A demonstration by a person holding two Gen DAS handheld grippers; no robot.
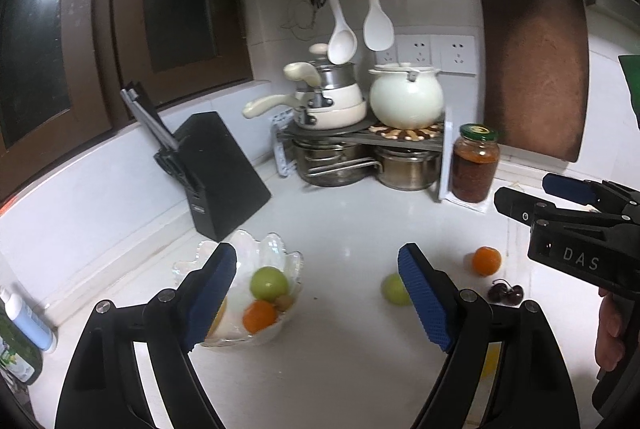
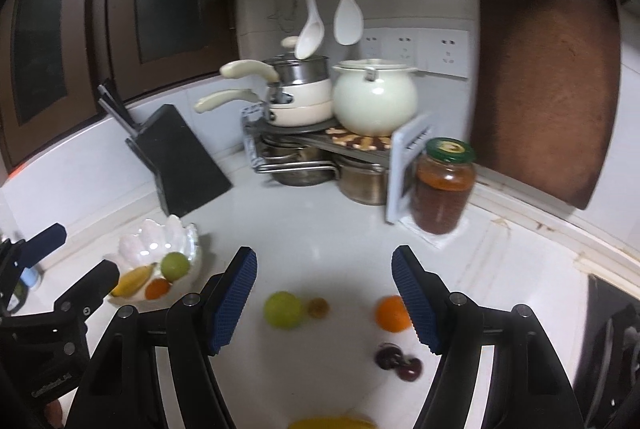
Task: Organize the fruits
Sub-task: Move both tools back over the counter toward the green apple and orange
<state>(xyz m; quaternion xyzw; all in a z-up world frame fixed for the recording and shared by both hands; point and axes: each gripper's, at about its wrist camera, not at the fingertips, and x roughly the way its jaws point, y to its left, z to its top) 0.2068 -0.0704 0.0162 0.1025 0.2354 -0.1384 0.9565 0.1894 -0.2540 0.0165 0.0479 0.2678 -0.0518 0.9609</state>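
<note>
A shell-shaped glass bowl (image 1: 280, 249) (image 2: 160, 233) on the white counter holds a green apple (image 1: 269, 283) (image 2: 174, 266), an orange (image 1: 260, 316) (image 2: 157, 288) and a banana (image 2: 134, 279). Loose on the counter lie a green apple (image 2: 282, 309) (image 1: 393, 289), a small brown fruit (image 2: 318, 307), an orange (image 2: 392, 314) (image 1: 485, 260), dark cherries (image 2: 398, 363) (image 1: 505, 293) and a yellow fruit (image 2: 332, 422). My left gripper (image 1: 318, 293) is open and empty, its left finger over the bowl. My right gripper (image 2: 324, 299) is open and empty above the loose fruit.
A black knife block (image 1: 224, 169) stands behind the bowl. A rack with pots and a white kettle (image 1: 406, 97) fills the corner. A jar (image 1: 475, 165) and a brown cutting board (image 1: 534, 69) stand at the right. A bottle (image 1: 28, 317) is at the far left.
</note>
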